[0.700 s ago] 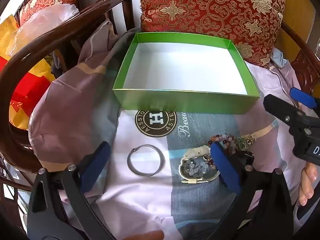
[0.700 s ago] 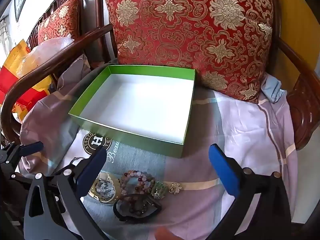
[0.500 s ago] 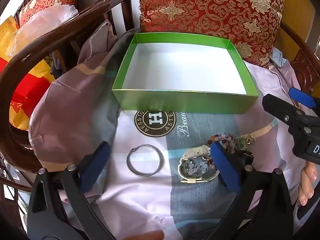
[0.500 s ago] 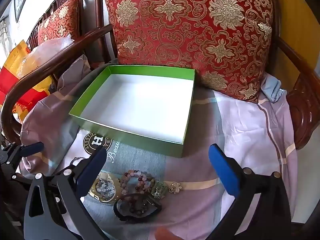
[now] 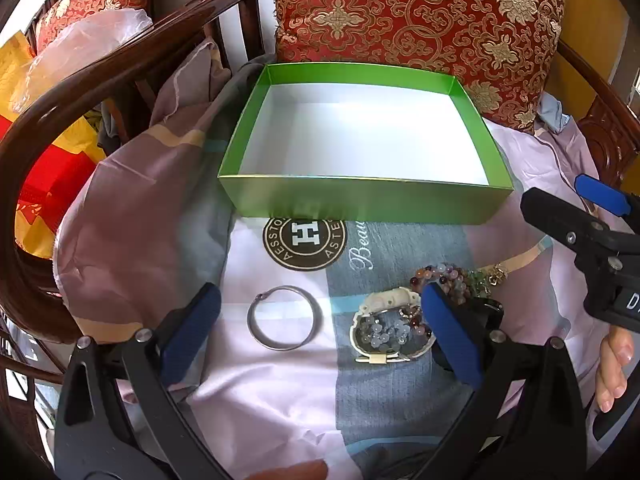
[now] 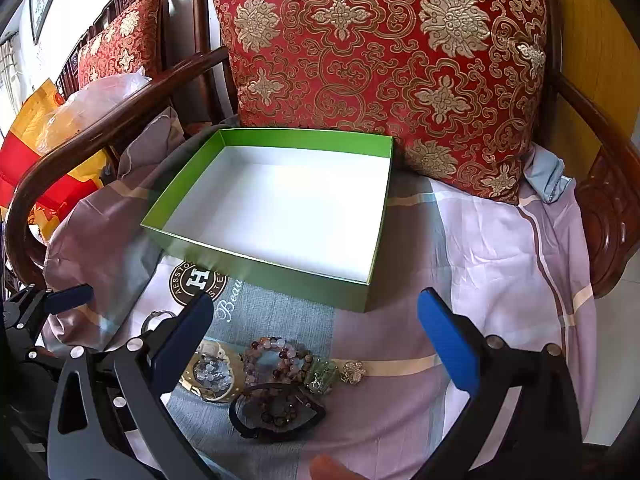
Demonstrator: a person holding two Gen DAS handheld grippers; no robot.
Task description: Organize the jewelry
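While only an edge of the silver ring (image 5: 285,317) is caught by the right wrist view, it is shown whole by the left, between the spread, empty fingers of the left gripper (image 5: 320,330). The beaded bracelets (image 6: 276,356) are seen at eleven o'clock of the wide-open, empty right gripper (image 6: 316,344); the green box (image 6: 256,266) is set beyond.

Left gripper (image 5: 320,320) and right gripper (image 6: 316,328) both gape wide.
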